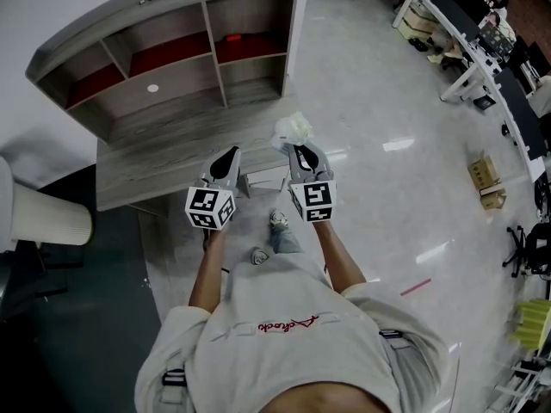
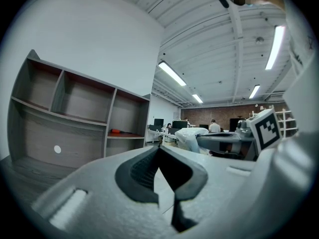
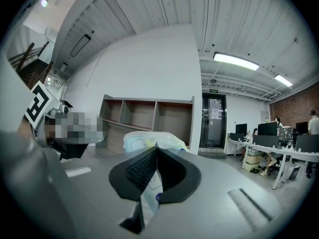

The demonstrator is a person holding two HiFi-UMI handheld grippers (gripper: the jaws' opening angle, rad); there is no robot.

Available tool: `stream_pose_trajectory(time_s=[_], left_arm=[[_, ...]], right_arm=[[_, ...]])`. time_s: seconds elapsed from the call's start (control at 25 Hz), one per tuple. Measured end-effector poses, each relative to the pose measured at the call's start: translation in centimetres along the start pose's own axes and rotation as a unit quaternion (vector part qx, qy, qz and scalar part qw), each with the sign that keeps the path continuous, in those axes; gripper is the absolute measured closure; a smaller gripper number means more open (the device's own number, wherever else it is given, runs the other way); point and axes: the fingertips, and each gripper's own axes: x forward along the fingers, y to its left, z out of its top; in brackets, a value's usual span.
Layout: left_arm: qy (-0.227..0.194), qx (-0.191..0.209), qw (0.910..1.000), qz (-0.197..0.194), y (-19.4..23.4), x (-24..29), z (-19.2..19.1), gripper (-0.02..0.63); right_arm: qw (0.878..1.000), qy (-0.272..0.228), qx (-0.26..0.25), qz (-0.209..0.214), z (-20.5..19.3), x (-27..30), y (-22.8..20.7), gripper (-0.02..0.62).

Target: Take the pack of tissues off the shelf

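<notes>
Tissue pack (image 1: 293, 129) is already off the shelf (image 1: 172, 67). It sits in the air at the tip of your right hand-held gripper (image 1: 297, 151), near the right-hand corner of the bench (image 1: 155, 157) and well apart from the shelf's compartments.

In the right gripper view the jaws are pressed together on a thin fold of the wrapper. The bulk of the pack (image 3: 149, 139) bulges out beyond the tips, so you are pinching film rather than the body of the pack, and I judge that a fairly weak hold.

- Squeeze firmly and do not ease off until the pack is where you want it.
- Carry it smoothly and level. A jerk or a quick swing could tear the film or pull it out from between the pads.
- Steer it wide of the shelf's upright end panel and the bench edge so the bulging part does not catch.

Your left hand-held gripper (image 1: 231, 153) has its jaws together with nothing between them, just beside the right one. Leave it clear of the pack, or bring it underneath as a support if the wrapper starts to slip.
</notes>
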Motion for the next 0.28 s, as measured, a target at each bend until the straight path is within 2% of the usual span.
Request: stream_pose_trajectory(time_s=[0.28], left_arm=[[0.002, 0.001, 1.0000, -0.006, -0.96, 0.56, -0.21, 0.607]], right_arm=[[1.000, 0.002, 0.006, -0.002, -0.51, -0.52, -0.56, 0.586]])
